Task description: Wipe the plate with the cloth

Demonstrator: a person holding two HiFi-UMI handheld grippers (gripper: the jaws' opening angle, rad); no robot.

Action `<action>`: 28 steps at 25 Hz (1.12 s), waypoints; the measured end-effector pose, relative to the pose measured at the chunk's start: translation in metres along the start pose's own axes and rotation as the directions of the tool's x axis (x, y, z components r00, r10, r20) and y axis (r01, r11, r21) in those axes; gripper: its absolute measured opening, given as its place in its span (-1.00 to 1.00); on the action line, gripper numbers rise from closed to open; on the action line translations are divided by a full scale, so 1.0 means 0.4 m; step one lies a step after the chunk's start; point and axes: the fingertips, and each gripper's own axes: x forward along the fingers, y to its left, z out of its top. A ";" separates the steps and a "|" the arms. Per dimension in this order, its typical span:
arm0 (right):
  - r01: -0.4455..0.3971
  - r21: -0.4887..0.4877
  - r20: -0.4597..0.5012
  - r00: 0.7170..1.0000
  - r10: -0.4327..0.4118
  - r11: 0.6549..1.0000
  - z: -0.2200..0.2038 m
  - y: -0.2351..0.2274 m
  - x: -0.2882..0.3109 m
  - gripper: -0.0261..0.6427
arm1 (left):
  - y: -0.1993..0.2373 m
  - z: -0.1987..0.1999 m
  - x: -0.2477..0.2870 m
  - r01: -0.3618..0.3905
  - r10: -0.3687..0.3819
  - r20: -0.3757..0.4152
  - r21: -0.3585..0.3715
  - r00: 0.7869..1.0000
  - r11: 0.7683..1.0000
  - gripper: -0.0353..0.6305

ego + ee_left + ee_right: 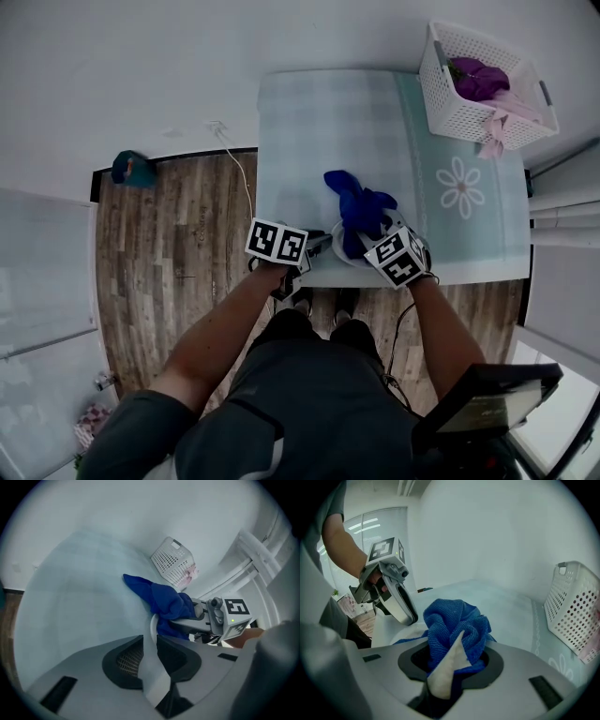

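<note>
Cloth, soft and light, bunched in the clamped right claw, heaped just ahead of its jaws over the plate. Plate likely stiff, slick, breakable; best held at the rim, just ahead of the parted left claw.

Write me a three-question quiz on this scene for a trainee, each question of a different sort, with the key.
1. Which thing does the right gripper grip? A. the blue cloth B. a sponge C. a spoon
2. True or false: the white basket stands on the floor.
3. Name the white dish below the cloth at the near edge of the table.
Key: 1 A. 2 False: it stands at the table's far right corner. 3 The plate.
</note>
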 end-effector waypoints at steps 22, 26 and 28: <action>0.020 -0.045 -0.024 0.999 -0.021 0.999 0.023 0.096 0.029 -0.47 | -0.005 -0.014 0.033 0.026 -0.026 0.000 -0.132 1.000 0.991 -0.79; 0.074 0.026 -0.083 0.994 -0.072 0.997 -0.033 0.027 -0.007 -0.47 | -0.004 -0.012 0.037 0.007 -0.007 0.002 -0.174 1.000 0.985 -0.79; 0.102 0.061 -0.086 0.992 -0.096 0.993 -0.076 -0.014 -0.047 -0.47 | -0.003 -0.013 0.038 -0.001 0.003 0.010 -0.179 1.000 0.984 -0.79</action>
